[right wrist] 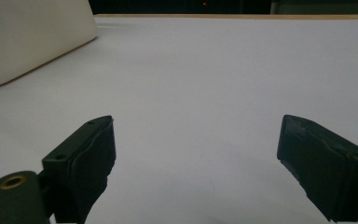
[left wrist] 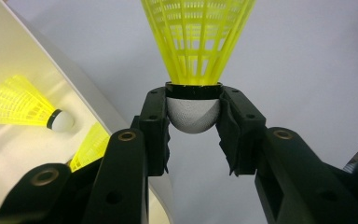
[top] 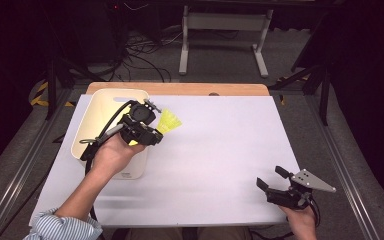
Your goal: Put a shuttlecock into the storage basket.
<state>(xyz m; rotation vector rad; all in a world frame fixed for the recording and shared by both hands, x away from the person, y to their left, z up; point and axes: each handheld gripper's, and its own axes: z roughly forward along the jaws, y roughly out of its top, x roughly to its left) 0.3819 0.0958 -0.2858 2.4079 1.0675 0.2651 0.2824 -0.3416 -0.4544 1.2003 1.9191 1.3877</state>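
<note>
Left gripper [left wrist: 193, 135] clamped on yellow plastic-skirted shuttlecock [left wrist: 196, 42]; cream plastic bin [top: 96, 107] at 9 o'clock, with two more yellow shuttlecocks [left wrist: 21, 105]; right gripper [right wrist: 196, 158] jaws apart.

No text, brand, number or sign can be read in any of the views. A small dark mark is seen low on the front wall of the bin [top: 130, 172] in the high view, but it is too blurred to be made out.
</note>
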